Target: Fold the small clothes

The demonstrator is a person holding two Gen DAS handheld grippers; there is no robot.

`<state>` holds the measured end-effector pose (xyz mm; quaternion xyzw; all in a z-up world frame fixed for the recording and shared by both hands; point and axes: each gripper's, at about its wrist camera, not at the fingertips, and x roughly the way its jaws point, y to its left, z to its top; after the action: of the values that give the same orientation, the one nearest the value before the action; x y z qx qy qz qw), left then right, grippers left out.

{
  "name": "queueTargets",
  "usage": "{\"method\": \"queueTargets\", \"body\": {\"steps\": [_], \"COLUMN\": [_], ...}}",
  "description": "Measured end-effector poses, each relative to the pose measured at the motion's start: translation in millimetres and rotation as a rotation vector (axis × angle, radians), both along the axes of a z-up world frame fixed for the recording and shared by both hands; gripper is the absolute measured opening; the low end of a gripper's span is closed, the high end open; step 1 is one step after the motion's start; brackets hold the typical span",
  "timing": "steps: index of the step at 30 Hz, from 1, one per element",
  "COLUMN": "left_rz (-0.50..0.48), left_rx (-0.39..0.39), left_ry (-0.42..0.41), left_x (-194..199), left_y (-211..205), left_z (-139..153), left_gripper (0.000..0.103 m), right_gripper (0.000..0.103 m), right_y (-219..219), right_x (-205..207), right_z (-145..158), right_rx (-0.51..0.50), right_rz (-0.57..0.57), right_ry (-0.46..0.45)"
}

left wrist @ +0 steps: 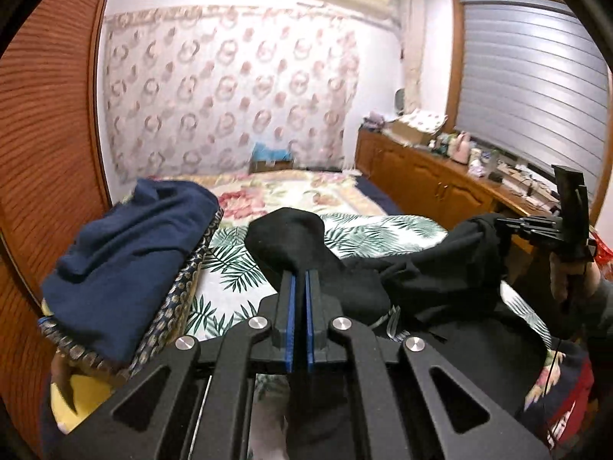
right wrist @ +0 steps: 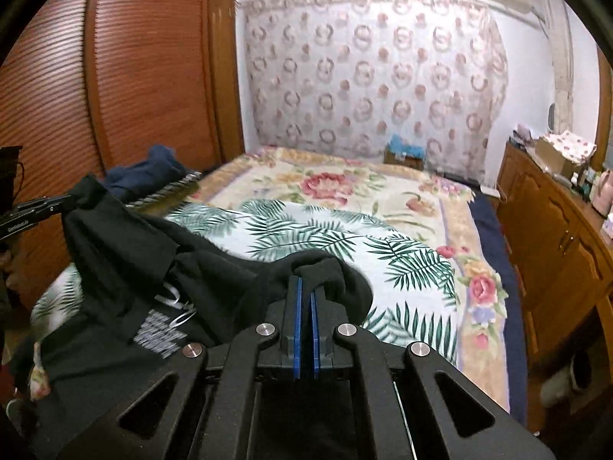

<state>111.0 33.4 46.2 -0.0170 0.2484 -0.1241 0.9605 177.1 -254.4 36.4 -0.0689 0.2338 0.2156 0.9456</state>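
The bed [right wrist: 345,191] filled the room's middle, spread with a floral blanket [right wrist: 421,199] and, nearer the cameras, a palm-leaf sheet [right wrist: 325,237]. A wooden wardrobe [right wrist: 115,76] stood along the bed's left side, a wooden cabinet [right wrist: 555,230] along its right, and a patterned curtain [right wrist: 364,69] hung behind its far end. A folded navy cloth [left wrist: 126,253] lay on a patterned cushion [left wrist: 168,306] at the bed's left edge.

A black garment [right wrist: 161,268] with white print hung stretched above the bed's near end, over the palm-leaf sheet, held up at two corners. The left gripper [left wrist: 300,280] had its blue-padded fingers [left wrist: 291,306] pressed together on one bunched corner of the garment. The right gripper [right wrist: 305,287] likewise pinched the other corner tight between its fingers [right wrist: 298,306]. In the left wrist view, a person's hand [left wrist: 571,272] gripped the right gripper's handle beside the bed's right edge.
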Motion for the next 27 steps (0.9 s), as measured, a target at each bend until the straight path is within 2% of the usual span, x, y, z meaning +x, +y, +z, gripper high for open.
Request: {"method": "queueTargets", "body": {"steps": [5,10,13,17,21,24,27], "left_rz": [-0.006,0.004,0.012,-0.003,0.007,-0.010,-0.007], "left_rx": [-0.009,-0.007,0.014,0.028,0.052,0.036,0.038], "left_ry": [-0.042,-0.001,0.046,0.141,0.193,0.191,0.157], "left_x": [-68,-121,-142,-153,-152,-158,-163], "left_y": [10,22,21,15,14,15,16], "left_z": [9,-9,-28,-64,-87,-85,-76], "left_gripper": [0.005,0.005,0.005,0.005,0.005,0.007,0.019], "right_gripper": [0.003,0.003,0.003,0.004,0.004,0.004,0.004], "right_y": [-23,-42,-47,-46,-43,-38,-37], "right_x": [-71,-139,-162,-177,-171,-159,-162], "right_z": [0,-11,-24,-50,-72,-78,-72], "right_rx": [0.020,0.013,0.003,-0.022,-0.043,-0.061,-0.051], "right_rz": [0.008,0.028,0.046,0.049,0.025,0.006,0.010], "right_ry": [-0.022,0.009,0.056,0.124,0.196,0.233,0.236]}}
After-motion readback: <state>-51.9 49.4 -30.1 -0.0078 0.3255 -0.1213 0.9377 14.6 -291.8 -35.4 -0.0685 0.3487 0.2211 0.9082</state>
